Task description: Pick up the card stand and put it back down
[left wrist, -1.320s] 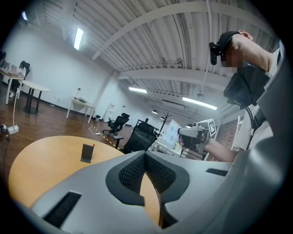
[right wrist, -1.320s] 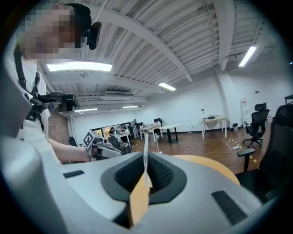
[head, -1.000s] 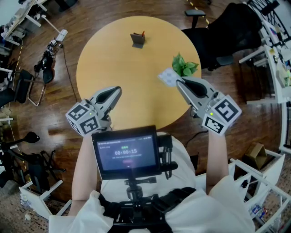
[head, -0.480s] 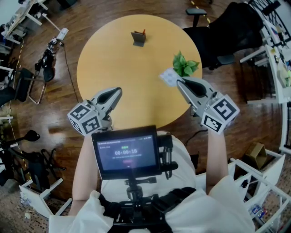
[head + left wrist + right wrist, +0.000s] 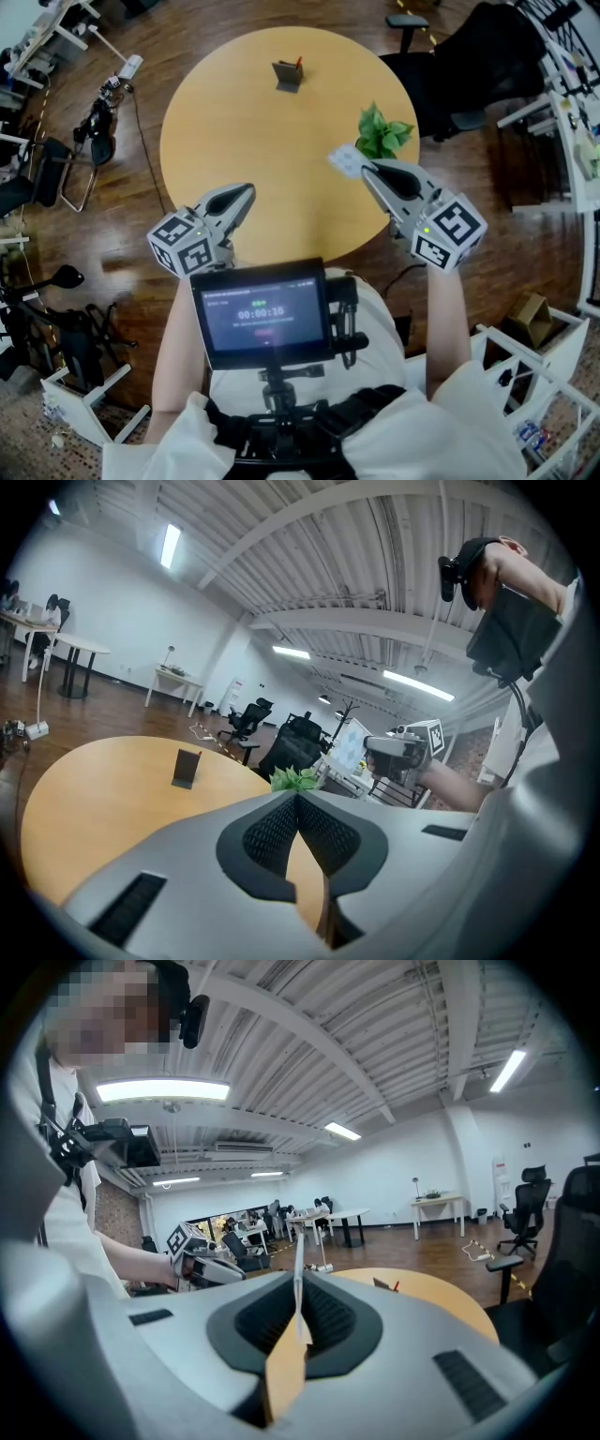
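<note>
The card stand [image 5: 286,75] is a small dark holder with a red bit at its top. It stands upright at the far side of the round yellow table [image 5: 244,141]. In the left gripper view the card stand [image 5: 187,768] sits far ahead, and in the right gripper view the card stand [image 5: 384,1285] is tiny. My left gripper [image 5: 246,190] hovers shut over the table's near left edge. My right gripper [image 5: 367,169] is shut by the near right edge. Both are empty and well short of the stand.
A small green plant [image 5: 382,136] with a white patterned thing [image 5: 345,159] beside it stands at the table's right edge, just beyond my right gripper. A black office chair [image 5: 469,66] is at the right. Gear and cables [image 5: 98,122] lie on the wooden floor at the left.
My left gripper has drifted slightly to the right. The right gripper has barely shifted, and the card stand has not moved on the table.
</note>
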`<state>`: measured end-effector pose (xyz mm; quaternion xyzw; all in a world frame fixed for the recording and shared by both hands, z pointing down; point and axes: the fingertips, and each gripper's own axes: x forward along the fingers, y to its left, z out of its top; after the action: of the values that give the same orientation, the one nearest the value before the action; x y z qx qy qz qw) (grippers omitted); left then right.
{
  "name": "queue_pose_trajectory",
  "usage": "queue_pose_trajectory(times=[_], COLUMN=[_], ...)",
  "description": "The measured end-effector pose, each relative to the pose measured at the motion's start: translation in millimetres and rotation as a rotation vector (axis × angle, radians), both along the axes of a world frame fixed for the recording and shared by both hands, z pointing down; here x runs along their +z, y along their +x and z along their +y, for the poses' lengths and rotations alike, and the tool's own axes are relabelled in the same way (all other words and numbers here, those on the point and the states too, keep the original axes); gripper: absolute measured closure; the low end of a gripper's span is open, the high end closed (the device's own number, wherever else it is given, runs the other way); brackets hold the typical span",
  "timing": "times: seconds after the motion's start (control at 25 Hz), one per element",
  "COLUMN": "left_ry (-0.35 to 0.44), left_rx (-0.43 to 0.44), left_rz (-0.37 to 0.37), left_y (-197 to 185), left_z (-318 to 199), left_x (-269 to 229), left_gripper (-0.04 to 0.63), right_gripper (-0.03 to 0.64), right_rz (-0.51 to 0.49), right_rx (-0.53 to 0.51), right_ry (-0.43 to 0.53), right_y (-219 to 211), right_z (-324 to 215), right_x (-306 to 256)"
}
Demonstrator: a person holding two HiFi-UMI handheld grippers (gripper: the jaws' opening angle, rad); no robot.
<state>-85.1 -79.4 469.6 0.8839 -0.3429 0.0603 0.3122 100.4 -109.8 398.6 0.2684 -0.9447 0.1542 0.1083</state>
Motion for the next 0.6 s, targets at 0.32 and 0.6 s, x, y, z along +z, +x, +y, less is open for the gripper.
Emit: queue_pose_trajectory(times=[0.32,0.6], left_ry=[-0.040,-0.060], left_rx=[0.006,0.004], left_rz=[-0.050,-0.075], left_y=[-3,-6], left_z=[5,9], left_x=[22,35], left_gripper=[0.594,0.594], right_gripper=[0.583,0.583], right_rz=[0.009,0.021], right_rx=[-0.011,-0.010], right_ry=[-0.008,-0.027], right_y=[-4,-4], right_z=[1,-1], right_x=[13,27])
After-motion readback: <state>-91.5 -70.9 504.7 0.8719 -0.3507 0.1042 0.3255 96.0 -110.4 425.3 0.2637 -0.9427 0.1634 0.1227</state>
